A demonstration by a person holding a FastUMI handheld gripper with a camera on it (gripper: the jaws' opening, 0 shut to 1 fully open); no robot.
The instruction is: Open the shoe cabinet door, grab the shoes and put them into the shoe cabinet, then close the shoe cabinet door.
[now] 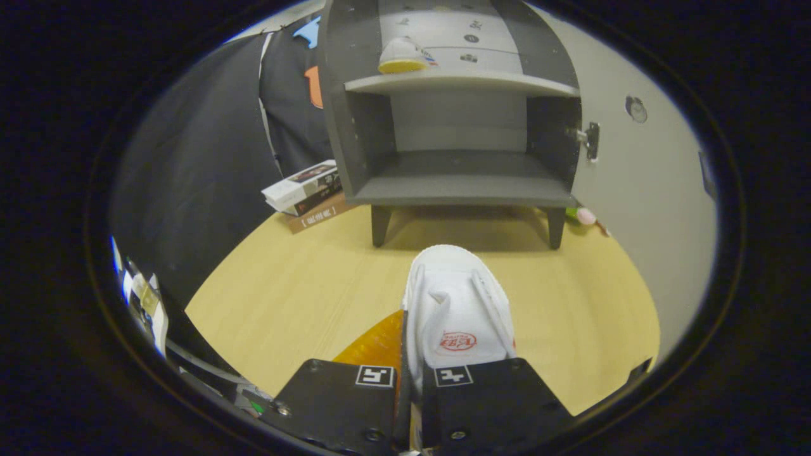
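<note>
- Between the gripper [410, 380] fingers, a white shoe [456, 310] was clamped by one side wall, its toe pointing ahead toward the shoe cabinet [456, 126]; the fingers stood nearly together, pinching the shoe's wall with its amber sole [374, 345] showing beside the left finger.
- Beyond the shoe, the dark grey cabinet stood on short legs on a pale wooden table [285, 297], its cabinet door [640, 190] swung wide to the right, a metal hinge [589, 140] visible on the door's inner edge.
- On the cabinet's upper shelf [462, 82], a second white shoe [404, 57] with a yellow sole lay toward the left side; the lower shelf [459, 180] was bare.
- Just left of the cabinet, a small stack of books [307, 193] rested on the table against the black cloth wall.
- Near the cabinet's right leg, small green and pink objects [583, 216] lay on the table, too small to identify.
</note>
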